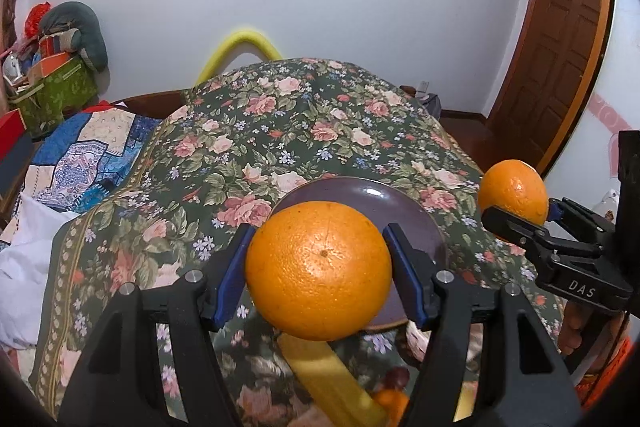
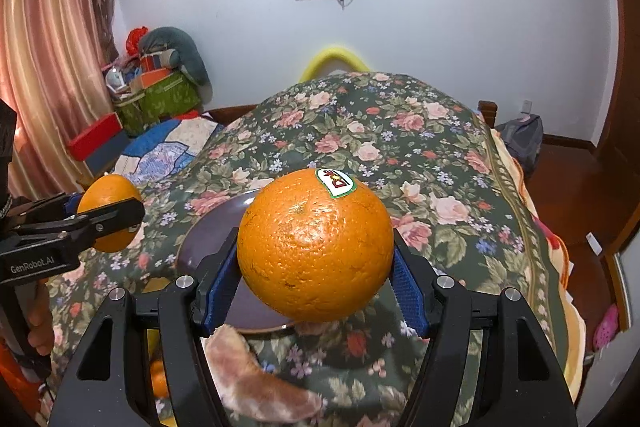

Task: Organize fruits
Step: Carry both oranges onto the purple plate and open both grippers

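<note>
My left gripper (image 1: pixel 318 267) is shut on a plain orange (image 1: pixel 318 271) and holds it above the near edge of a purple plate (image 1: pixel 384 199) on the floral bedspread. My right gripper (image 2: pixel 316 263) is shut on a second orange (image 2: pixel 316 247) with a white sticker, above the same plate (image 2: pixel 208 235). Each gripper shows in the other's view: the right one (image 1: pixel 516 211) at the right edge, the left one (image 2: pixel 108 215) at the left edge. The plate looks bare where visible. A banana (image 1: pixel 328 379) and small fruits (image 1: pixel 394 387) lie below the left gripper.
The floral bedspread (image 1: pixel 280 131) covers a bed (image 2: pixel 400 131). A blue patchwork quilt (image 1: pixel 88 155) and white cloth lie at left. Boxes and a cushion (image 1: pixel 60 67) stack in the far left corner. A wooden door (image 1: pixel 560 59) stands at right. A furry item (image 2: pixel 256 379) lies near the plate.
</note>
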